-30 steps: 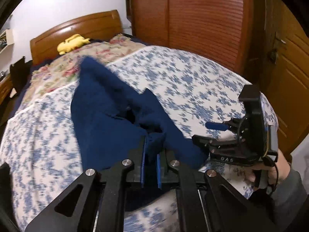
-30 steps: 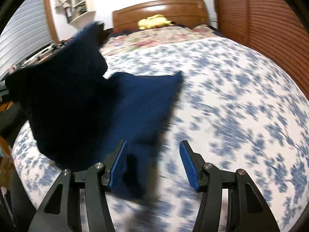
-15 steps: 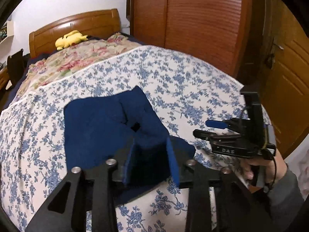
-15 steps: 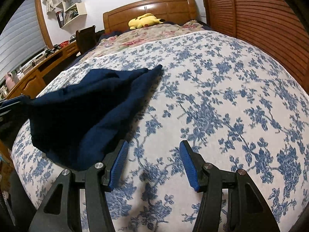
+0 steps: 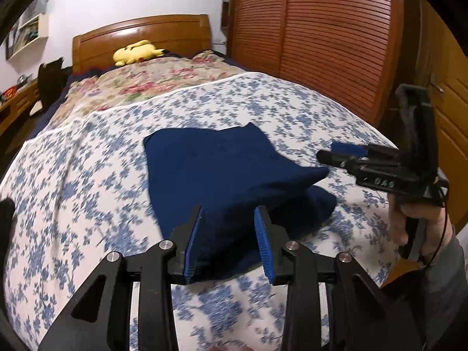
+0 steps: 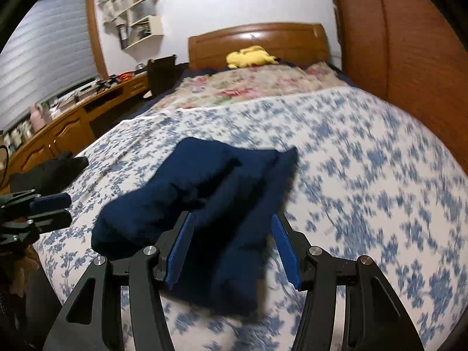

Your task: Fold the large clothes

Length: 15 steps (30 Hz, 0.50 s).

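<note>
A dark blue garment (image 5: 222,169) lies folded on the blue-flowered bedspread (image 5: 87,193), near the bed's foot; it also shows in the right wrist view (image 6: 204,193). My left gripper (image 5: 229,242) is open, its blue pads over the garment's near edge. My right gripper (image 6: 234,248) is open, its pads either side of the garment's near end. The right gripper also shows in the left wrist view (image 5: 339,153), just right of the garment, held in a hand. The left gripper shows in the right wrist view (image 6: 49,207), left of the garment.
A wooden headboard (image 5: 140,38) with a yellow plush toy (image 5: 137,52) stands at the far end. A slatted wooden wardrobe (image 5: 321,44) runs along the right. A wooden desk (image 6: 73,117) with clutter and a dark chair (image 6: 162,73) stand on the left.
The left gripper let go of the garment and opened. The garment dropped flat onto the bed. The right gripper swung left so its open pads now frame the garment's near end.
</note>
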Motion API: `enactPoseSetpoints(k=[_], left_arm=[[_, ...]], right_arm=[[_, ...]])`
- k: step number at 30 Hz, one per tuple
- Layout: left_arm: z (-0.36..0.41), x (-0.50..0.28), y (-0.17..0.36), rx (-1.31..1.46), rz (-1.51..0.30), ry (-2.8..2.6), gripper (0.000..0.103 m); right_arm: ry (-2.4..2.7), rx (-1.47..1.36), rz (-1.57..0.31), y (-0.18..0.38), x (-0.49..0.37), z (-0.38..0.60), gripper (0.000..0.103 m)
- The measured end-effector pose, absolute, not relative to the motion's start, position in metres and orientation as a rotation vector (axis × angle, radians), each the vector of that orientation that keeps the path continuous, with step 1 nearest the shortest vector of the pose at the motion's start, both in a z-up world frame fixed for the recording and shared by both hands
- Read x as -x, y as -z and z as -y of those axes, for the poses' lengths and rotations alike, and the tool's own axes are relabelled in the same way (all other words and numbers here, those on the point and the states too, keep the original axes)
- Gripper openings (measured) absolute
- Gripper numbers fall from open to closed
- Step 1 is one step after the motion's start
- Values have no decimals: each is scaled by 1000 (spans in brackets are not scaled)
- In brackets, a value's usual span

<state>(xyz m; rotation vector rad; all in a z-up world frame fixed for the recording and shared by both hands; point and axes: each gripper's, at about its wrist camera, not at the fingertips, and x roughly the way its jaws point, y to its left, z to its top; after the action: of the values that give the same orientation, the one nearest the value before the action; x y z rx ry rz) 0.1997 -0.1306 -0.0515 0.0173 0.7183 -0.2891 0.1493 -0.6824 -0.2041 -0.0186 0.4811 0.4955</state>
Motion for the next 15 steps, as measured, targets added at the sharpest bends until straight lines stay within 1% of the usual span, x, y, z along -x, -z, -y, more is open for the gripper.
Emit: enactPoseSetpoints(k=[8,15], left_arm=[[93,-186,64,9,-709,230,37],[74,-179,71,32,-687,214,37]], right_arm=[[-541,6,-449,195,-146,664,57],[-635,40,-517,214,-161,631,57]])
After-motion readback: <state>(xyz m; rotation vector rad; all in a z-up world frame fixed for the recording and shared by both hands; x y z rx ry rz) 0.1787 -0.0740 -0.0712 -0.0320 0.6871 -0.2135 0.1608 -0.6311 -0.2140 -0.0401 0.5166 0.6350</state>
